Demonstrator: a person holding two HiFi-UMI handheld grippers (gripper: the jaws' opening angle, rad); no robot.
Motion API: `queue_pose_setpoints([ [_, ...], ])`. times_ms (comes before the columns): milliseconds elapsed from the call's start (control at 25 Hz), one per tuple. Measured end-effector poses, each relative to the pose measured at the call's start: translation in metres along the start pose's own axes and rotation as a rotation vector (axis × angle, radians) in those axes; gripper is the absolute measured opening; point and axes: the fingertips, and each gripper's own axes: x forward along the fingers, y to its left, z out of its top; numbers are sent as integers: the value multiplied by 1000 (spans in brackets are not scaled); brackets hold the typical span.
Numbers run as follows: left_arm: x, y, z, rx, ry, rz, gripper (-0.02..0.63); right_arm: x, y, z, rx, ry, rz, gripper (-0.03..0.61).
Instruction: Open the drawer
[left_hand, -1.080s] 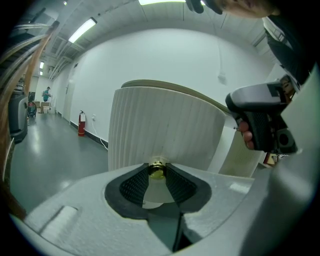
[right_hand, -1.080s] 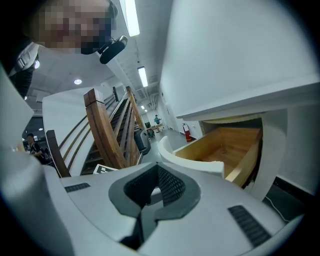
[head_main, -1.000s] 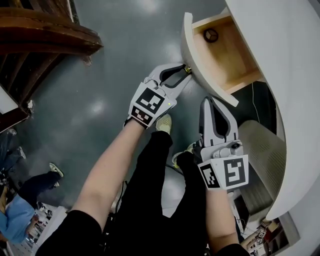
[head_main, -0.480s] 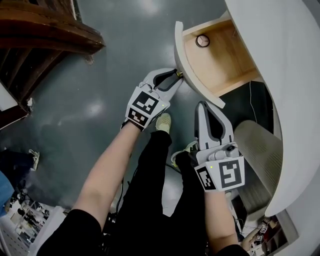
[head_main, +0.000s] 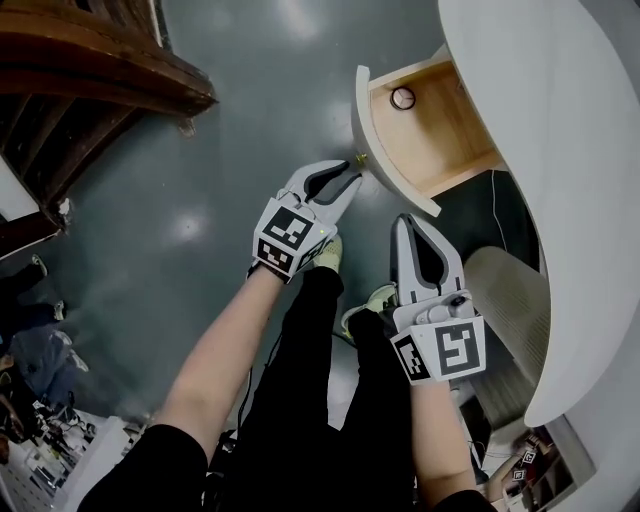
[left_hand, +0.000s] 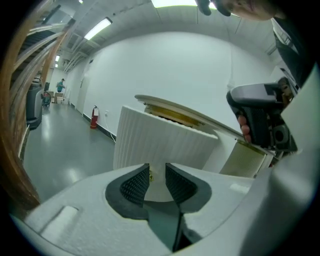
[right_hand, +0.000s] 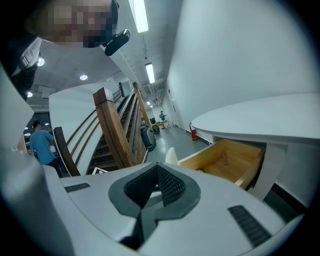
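Note:
The drawer (head_main: 385, 150) stands pulled out from under a round white tabletop (head_main: 560, 150); it has a curved white front and a wooden inside holding a small dark ring (head_main: 403, 97). A small brass knob (head_main: 358, 158) sticks out of its front. My left gripper (head_main: 348, 174) points at the knob, jaws a little apart. In the left gripper view the knob (left_hand: 151, 177) shows in the gap by the left pad, unpressed. My right gripper (head_main: 415, 225) hangs lower right, shut and empty, aimed at the open drawer (right_hand: 230, 160).
A dark wooden staircase (head_main: 90, 70) fills the upper left. The person's legs and shoes (head_main: 325, 250) are under the grippers on the grey floor. A ribbed white bin (head_main: 510, 300) stands under the table. A red fire extinguisher (left_hand: 94, 118) stands by the far wall.
The left gripper has drawn back toward the person, and the knob once at its tips now sits slightly ahead of them. The right gripper has risen a little. The drawer stays open.

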Motion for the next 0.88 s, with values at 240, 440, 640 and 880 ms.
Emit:
queue_pose_setpoints([
  [240,-37,-34,59,-60,-38,18,93,-21,7,39,-23,16,-6,12],
  [440,-58,-62,113,-61,-70,19,47,-31,7,76,-43,-4,-1,12],
  [640,-90,-110,173,-64,-99,-30,23,-57,26,116,-47,8,15,12],
  [880,-111,-135,253,-23,-167,-41,12,-71,31,182,-101,-51,35,12],
])
